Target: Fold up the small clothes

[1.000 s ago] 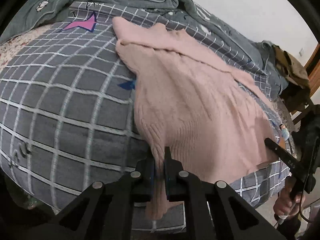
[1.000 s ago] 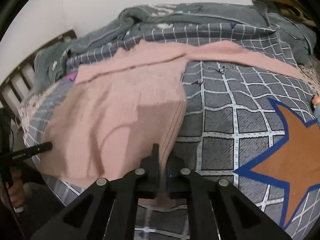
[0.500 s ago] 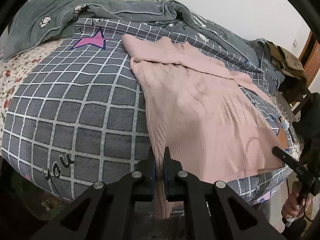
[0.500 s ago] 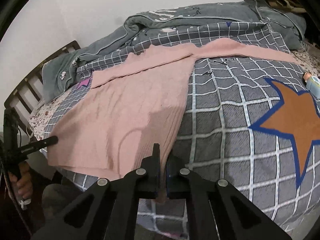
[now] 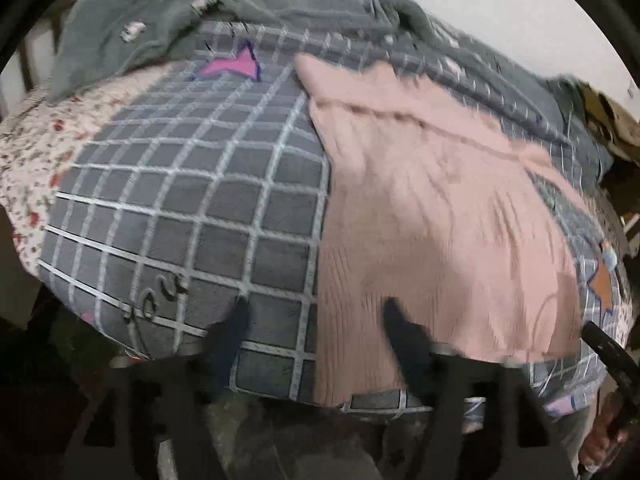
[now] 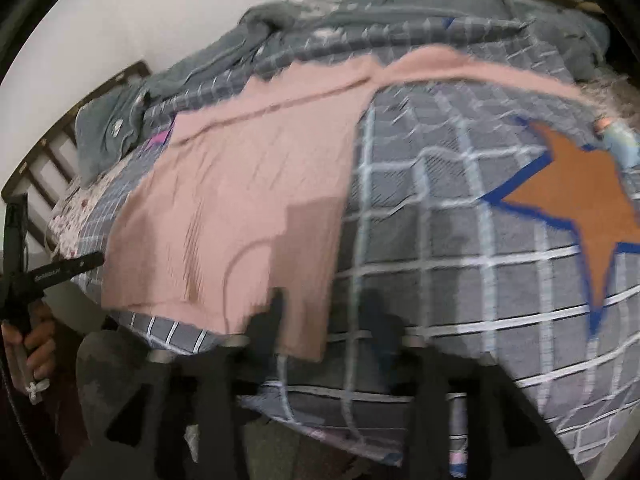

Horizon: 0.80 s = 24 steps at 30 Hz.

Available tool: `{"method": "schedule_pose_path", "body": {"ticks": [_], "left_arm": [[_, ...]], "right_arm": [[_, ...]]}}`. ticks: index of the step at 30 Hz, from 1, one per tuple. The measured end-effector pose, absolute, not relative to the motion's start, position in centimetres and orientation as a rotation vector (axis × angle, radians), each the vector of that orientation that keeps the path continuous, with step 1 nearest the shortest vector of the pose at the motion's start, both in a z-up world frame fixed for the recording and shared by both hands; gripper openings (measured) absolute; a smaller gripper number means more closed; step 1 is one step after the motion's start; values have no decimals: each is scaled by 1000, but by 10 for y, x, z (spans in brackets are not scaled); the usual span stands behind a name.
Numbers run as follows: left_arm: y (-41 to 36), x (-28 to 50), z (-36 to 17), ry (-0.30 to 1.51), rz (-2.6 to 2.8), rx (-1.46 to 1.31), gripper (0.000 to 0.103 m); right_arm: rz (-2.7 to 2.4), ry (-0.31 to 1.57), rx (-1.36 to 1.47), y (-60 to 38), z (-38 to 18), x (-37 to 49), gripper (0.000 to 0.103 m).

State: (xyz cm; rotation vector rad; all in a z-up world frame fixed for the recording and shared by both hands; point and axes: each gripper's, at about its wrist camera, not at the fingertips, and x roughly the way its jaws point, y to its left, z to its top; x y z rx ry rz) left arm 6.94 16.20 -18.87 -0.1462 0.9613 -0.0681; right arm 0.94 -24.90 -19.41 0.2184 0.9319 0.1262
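Observation:
A pink knit sweater lies spread flat on the grey checked bedcover, its hem hanging a little over the near bed edge. My left gripper is open, its fingers apart on either side of the hem's left corner. In the right wrist view the sweater fills the left half, and my right gripper is open astride the hem's right corner. Neither holds the cloth. Both views are motion-blurred.
A rumpled grey blanket lies along the far side of the bed. An orange star patch and a small doll are at the right. A wooden headboard stands at the left. Brown clothing is heaped at far right.
Both grippers were shut on the sweater's hem corners; now both have opened and let it go. The sweater's hem has dropped onto the bed edge.

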Motion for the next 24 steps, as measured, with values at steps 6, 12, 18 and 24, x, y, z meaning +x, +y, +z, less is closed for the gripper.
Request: {"method": "schedule_pose_path", "body": {"ticks": [6, 12, 18, 24], "left_arm": [[166, 61, -142, 839, -31, -188, 73], [154, 51, -104, 755, -17, -161, 73], [146, 41, -87, 729, -42, -151, 73], [147, 33, -85, 733, -45, -170, 73]], "right_arm": [[48, 808, 150, -269, -136, -8, 63], [-34, 713, 79, -285, -77, -18, 72], [-42, 636, 117, -294, -39, -31, 79], [15, 652, 129, -277, -39, -34, 79]]}}
